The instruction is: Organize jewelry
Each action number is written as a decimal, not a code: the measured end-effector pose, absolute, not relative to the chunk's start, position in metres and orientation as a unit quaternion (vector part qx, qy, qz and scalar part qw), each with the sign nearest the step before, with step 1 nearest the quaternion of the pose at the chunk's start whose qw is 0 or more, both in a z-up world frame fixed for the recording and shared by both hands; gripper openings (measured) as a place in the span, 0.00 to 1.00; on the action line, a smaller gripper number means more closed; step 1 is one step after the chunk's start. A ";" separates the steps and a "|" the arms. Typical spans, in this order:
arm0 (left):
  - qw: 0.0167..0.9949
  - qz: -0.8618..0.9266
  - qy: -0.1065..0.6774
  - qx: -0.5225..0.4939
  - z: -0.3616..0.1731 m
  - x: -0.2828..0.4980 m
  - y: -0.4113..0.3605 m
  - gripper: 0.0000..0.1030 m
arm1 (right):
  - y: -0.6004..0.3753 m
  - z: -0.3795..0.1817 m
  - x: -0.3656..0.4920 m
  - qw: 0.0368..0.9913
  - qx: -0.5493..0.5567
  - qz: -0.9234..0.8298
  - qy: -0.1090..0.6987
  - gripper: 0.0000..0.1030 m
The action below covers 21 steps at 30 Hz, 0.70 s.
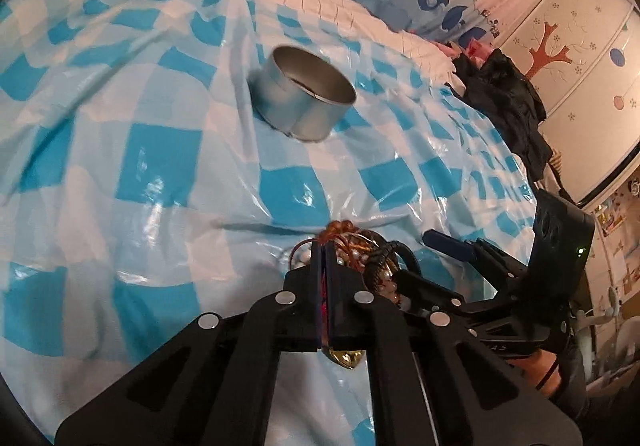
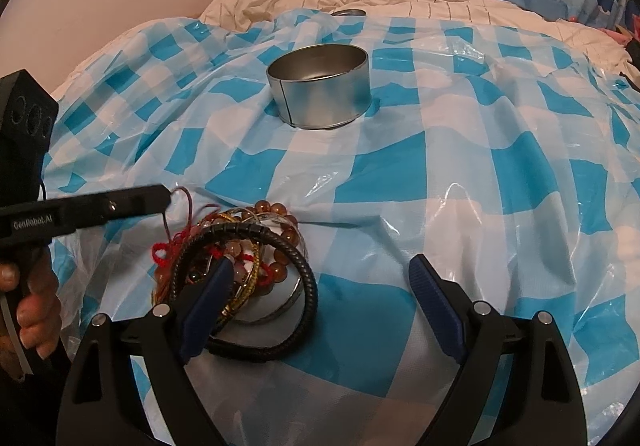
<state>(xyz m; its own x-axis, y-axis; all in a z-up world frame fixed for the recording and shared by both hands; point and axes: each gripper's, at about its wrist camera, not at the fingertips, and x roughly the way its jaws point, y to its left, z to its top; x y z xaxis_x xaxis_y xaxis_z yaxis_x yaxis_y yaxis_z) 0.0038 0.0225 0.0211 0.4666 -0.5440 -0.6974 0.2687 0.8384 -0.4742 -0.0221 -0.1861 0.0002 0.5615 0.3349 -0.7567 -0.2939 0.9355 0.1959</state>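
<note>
While your left gripper (image 1: 325, 246) pinches a thin red cord (image 2: 188, 197) from the bracelet heap (image 2: 236, 258), the round open silver tin (image 1: 302, 93) sits straight ahead; your right gripper (image 2: 320, 274) gapes empty.

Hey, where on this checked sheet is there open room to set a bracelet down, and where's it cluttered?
Free: the checked sheet between the round tin and the bracelet pile, plus the stretch right of the tin and ahead of the open right gripper. Crowded: the pile itself, where the shut left gripper pinches a thin red cord at its edge.
</note>
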 end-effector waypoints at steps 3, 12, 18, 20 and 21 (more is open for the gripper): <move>0.845 -0.241 0.453 -0.148 0.023 0.004 0.023 0.01 | -0.185 0.001 -0.022 0.884 0.024 0.182 0.430 0.83; 0.855 -0.271 0.409 -0.170 0.047 -0.004 0.040 0.01 | -0.183 0.002 -0.025 0.874 0.045 0.223 0.430 0.16; 0.864 -0.291 0.373 -0.176 0.067 -0.008 0.043 0.01 | -0.191 0.014 -0.028 0.883 0.072 0.229 0.403 0.13; 0.865 -0.289 0.370 -0.178 0.070 -0.005 0.042 0.01 | -0.193 0.020 -0.030 0.890 0.078 0.229 0.388 0.09; 0.866 -0.288 0.369 -0.177 0.072 -0.003 0.042 0.01 | -0.195 0.022 -0.030 0.891 0.080 0.228 0.383 0.10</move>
